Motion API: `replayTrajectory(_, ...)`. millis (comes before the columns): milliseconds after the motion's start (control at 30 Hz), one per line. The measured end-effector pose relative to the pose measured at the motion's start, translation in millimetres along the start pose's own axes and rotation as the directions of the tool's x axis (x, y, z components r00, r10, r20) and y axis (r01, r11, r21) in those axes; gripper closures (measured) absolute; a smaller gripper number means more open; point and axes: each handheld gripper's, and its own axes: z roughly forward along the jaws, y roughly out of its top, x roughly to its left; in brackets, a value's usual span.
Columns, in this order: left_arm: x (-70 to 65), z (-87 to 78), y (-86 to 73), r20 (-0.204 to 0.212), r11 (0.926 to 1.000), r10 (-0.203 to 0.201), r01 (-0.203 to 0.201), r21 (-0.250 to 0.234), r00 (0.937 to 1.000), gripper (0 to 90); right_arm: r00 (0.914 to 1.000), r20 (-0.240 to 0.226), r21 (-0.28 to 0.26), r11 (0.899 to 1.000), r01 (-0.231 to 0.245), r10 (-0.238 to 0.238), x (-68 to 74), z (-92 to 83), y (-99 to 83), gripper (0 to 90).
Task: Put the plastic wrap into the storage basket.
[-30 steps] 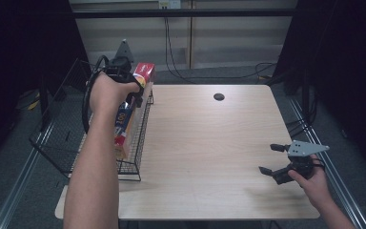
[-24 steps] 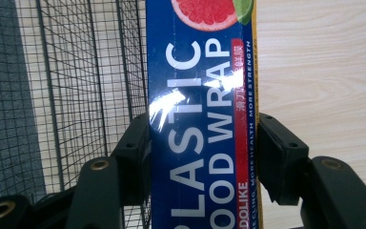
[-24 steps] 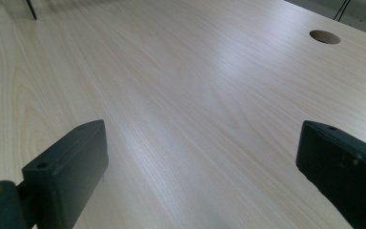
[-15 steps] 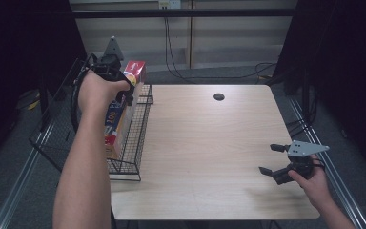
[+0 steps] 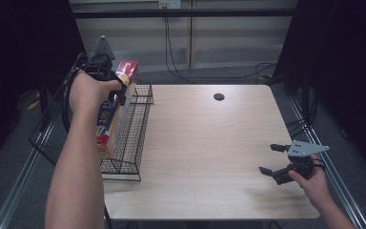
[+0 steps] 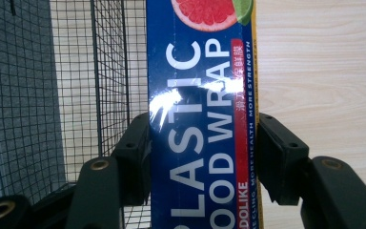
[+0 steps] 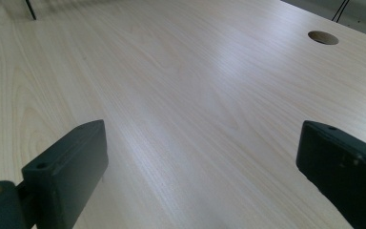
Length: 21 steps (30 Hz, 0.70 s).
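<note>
The left claw [image 6: 202, 157] is clenched across the long plastic wrap box [image 6: 202, 109], held over the wire basket [image 5: 128, 138]; it looks light, stiff and glossy-slippery, best gripped mid-length across its narrow faces.

I am seeing bare table [image 7: 181, 95] lying wide open ahead of my right fingers [image 7: 66, 167]; beside my left fingers [image 6: 136, 152], the wire basket [image 6: 105, 71] is crowding the box [image 6: 200, 119].

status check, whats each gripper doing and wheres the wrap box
Left gripper shut on plastic wrap box, held over wire basket at table's left edge. Right gripper open, empty, low over table. Nothing in the way.
</note>
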Motion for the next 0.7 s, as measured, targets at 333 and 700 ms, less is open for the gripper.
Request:
replayTrajectory(333, 12.9, -2.1, -3.9, -0.006, 0.9998, -0.018, 0.018, -0.002, 0.9998, 45.0, 1.0, 0.006, 0.002, 1.0, 0.002, -0.002, 0.1, 0.2, 0.8, 2.9)
replayTrajectory(700, 26.1, -4.1, -6.9, -0.003, 0.9993, -0.037, 0.037, 0.006, 0.9993, 45.0, 1.0, 0.004, 0.007, 1.0, 0.0, 0.0, -0.2, 0.7, 0.1, 2.9)
